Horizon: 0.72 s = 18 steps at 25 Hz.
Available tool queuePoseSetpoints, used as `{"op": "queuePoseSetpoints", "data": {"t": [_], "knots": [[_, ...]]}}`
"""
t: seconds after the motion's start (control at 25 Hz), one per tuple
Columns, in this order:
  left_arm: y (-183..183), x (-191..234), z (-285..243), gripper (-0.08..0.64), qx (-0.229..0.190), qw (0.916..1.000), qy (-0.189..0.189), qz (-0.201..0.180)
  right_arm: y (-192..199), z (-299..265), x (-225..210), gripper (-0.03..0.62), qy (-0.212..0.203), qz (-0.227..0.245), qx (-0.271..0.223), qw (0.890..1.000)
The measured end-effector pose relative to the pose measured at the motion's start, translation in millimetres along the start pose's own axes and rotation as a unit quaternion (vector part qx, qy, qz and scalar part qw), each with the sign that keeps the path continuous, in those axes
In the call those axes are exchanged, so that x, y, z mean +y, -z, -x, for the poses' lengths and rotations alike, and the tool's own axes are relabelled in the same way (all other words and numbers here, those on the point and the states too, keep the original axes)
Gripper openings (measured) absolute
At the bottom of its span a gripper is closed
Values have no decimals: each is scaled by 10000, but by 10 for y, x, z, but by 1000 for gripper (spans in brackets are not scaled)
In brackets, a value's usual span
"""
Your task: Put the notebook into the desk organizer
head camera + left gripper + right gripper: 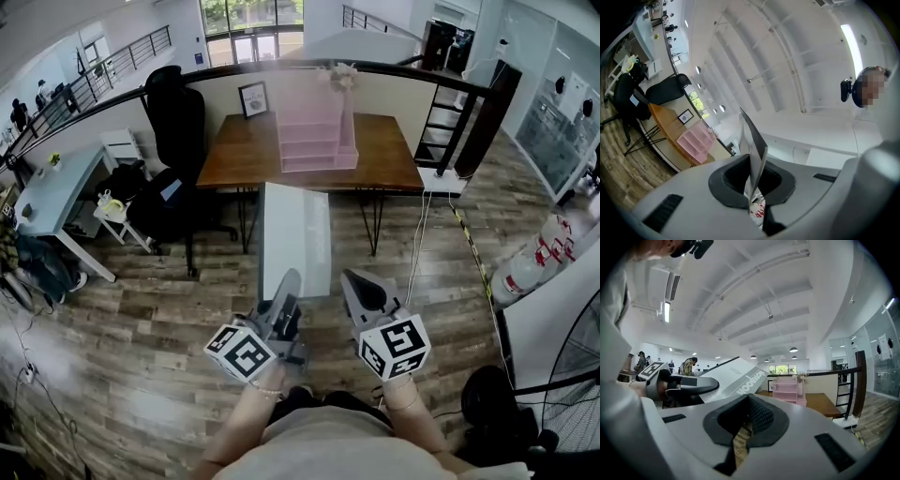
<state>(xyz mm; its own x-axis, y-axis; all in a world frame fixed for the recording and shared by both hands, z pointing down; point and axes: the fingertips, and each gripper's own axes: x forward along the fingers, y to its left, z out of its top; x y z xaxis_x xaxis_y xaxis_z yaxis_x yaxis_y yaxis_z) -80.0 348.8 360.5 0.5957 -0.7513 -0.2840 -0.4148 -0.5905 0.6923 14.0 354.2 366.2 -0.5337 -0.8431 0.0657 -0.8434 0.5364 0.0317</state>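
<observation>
Currently: notebook in the left gripper, short of the table, organizer straight ahead.
One white notebook is clamped at its near end by the left gripper, jaws closed tight on it; the left gripper view shows it edge-on between the pads. Its long axis runs away from the person toward the near edge of the table, free end aimed at the one pink desk organizer. That organizer stands about mid-tabletop, its foot close to the near edge, well apart from the notebook's far end. The right gripper sits just beside the left one, jaws together with nothing between them, so it looks empty. The left gripper is the one that matters; likely next move is to carry the notebook forward, lengthwise, to a slot. Counted: two grippers, one notebook, one organizer, one table.
</observation>
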Motion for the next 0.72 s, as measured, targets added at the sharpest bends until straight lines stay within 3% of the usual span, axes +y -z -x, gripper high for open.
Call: {"op": "queuePoseSetpoints", "data": {"t": [0.36,0.72], "knots": [[-142,209,4,14,122,9998,103,118,42,-180,56,12,195,-110,-60,9997],[-237,468,-177,14,20,9996,83,258,-9,-544,97,12,-104,-201,-179,9996]]}}
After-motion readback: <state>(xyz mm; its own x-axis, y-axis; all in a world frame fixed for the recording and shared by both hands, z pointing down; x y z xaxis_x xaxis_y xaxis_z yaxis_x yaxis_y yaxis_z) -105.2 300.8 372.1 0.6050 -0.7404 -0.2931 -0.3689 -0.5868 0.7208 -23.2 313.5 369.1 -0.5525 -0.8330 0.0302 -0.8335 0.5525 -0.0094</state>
